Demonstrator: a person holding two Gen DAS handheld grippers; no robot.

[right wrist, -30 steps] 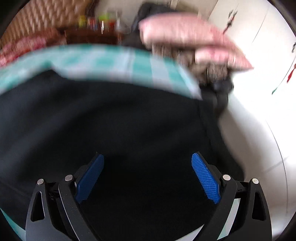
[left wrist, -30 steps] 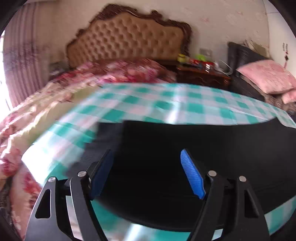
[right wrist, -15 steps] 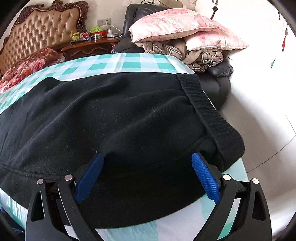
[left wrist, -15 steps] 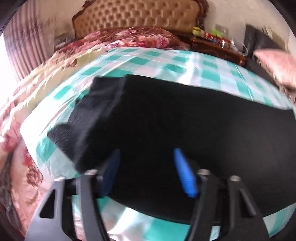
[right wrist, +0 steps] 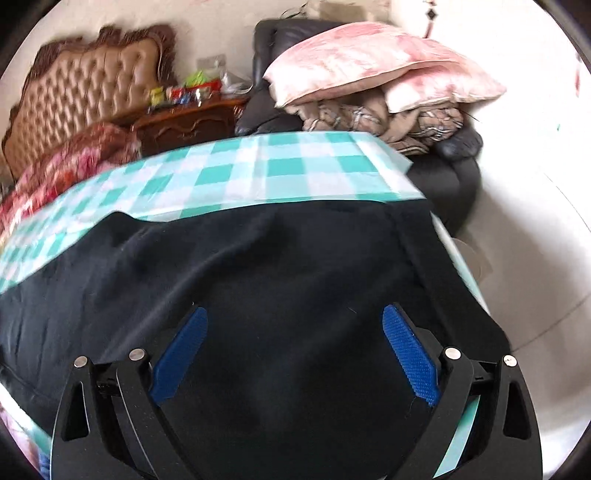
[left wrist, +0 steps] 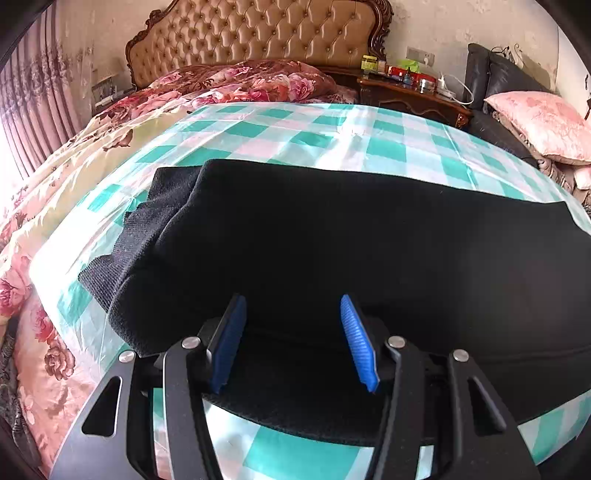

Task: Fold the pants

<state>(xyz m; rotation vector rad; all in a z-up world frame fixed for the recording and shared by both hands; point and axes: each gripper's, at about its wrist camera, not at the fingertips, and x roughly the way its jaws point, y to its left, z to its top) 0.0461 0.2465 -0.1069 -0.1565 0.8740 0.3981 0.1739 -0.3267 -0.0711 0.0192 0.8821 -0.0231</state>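
Note:
Black pants [left wrist: 332, 240] lie flat across a teal-and-white checked sheet [left wrist: 332, 136] on the bed, leg cuffs at the left, one leg folded over the other. My left gripper [left wrist: 291, 314] is open, its blue pads low over the pants' near edge close to the cuffs, with cloth between the jaws but not pinched. In the right wrist view the pants [right wrist: 277, 277] fill the lower frame, waistband at the right by the sheet's edge. My right gripper [right wrist: 295, 325] is wide open and empty above the waist part.
A tufted headboard [left wrist: 258, 33] and floral quilt [left wrist: 240, 81] lie at the far end. A wooden nightstand [left wrist: 410, 96] with small items stands behind the bed. A dark armchair [right wrist: 443, 173] piled with pink pillows [right wrist: 369, 59] stands right of the bed. White floor [right wrist: 535, 240] is at the right.
My left gripper's jaws have narrowed and the view has steadied near the cuffs. My right gripper has moved up over the waist area, still wide open.

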